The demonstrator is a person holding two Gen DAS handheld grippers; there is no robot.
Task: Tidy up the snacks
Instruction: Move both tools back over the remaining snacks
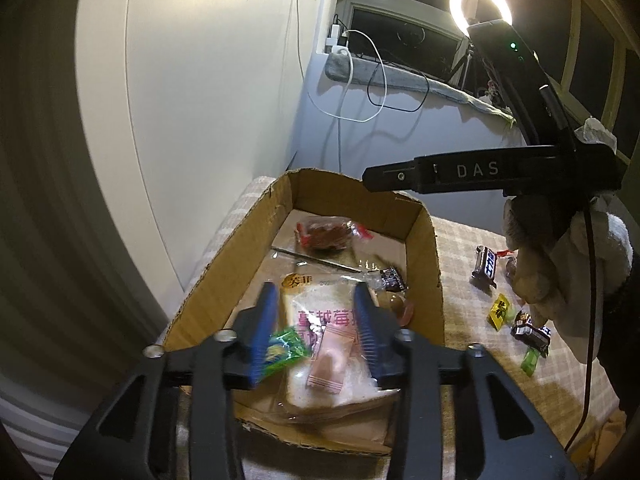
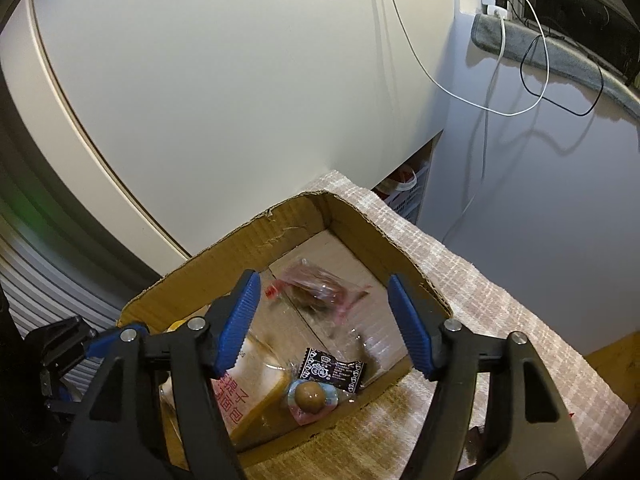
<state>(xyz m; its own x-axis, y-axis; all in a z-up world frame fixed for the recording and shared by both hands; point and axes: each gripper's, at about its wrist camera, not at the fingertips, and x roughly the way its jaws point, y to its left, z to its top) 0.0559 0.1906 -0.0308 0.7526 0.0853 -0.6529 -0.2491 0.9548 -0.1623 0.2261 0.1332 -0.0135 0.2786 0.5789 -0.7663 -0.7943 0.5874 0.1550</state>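
A cardboard box (image 1: 424,248) stands on a checked cloth. My left gripper (image 1: 316,312) is open above the box, over a bread packet (image 1: 320,320). A green candy (image 1: 286,346) and a pink wrapped candy (image 1: 330,360) blur between its fingers, apparently loose; whether they are falling or resting I cannot tell. My right gripper (image 2: 324,308) is open and empty over the box (image 2: 224,264). Below it lie a brown snack packet (image 2: 316,284), a black candy (image 2: 334,368), a round brown sweet (image 2: 310,398) and the bread packet (image 2: 244,392).
Several loose candies lie on the cloth right of the box, among them a dark bar (image 1: 486,266) and a yellow candy (image 1: 500,312). A gloved hand (image 1: 560,272) holds the other gripper there. A ring light (image 1: 480,4) and cables (image 1: 376,92) stand behind.
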